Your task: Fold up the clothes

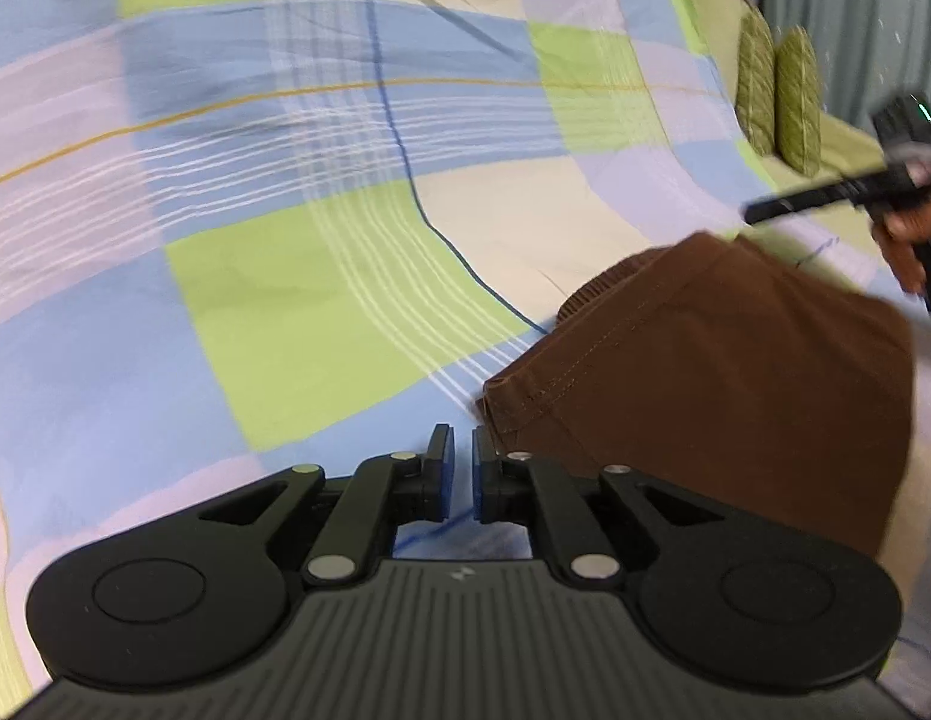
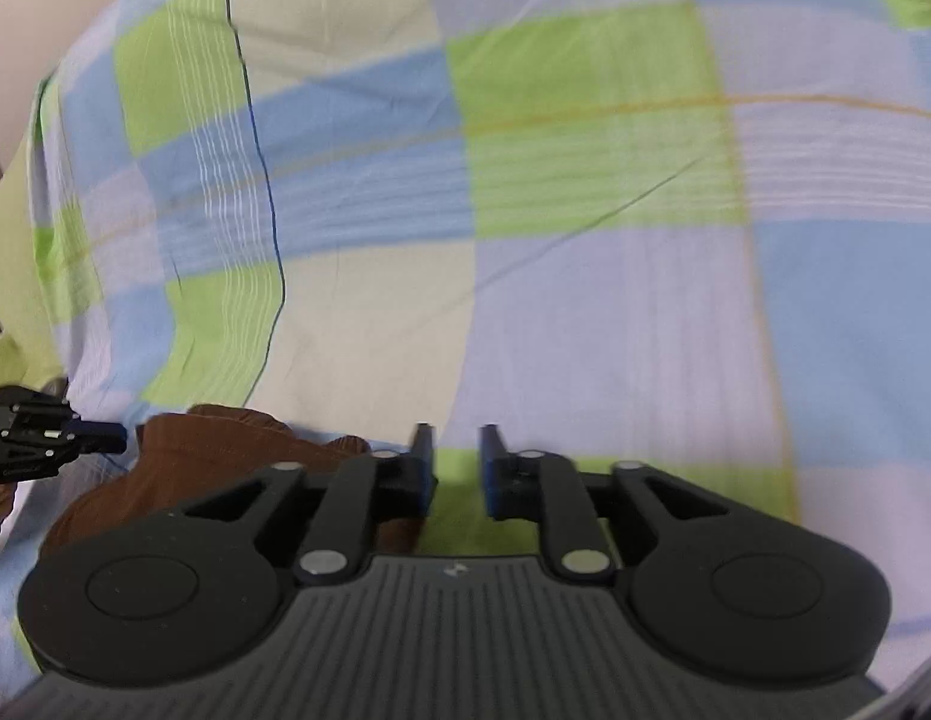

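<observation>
The brown cloth [image 1: 705, 372] looks soft and floppy, best pinched at its stitched edge, while the left gripper [image 1: 459, 450] is nearly closed on nothing and the right gripper [image 2: 456, 450] gapes empty.

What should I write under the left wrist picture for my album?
Left hand-held gripper, nearly shut and empty, beside a folded brown garment on a checked bedsheet.

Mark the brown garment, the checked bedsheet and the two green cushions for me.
Brown folded cotton garment [image 1: 705, 372]: left wrist view, middle of its top panel.
Checked pastel bedsheet [image 2: 585, 312]: right wrist view, bare lilac square.
Two green leaf-patterned cushions [image 1: 756, 84]: left wrist view, face of the nearer one.
</observation>
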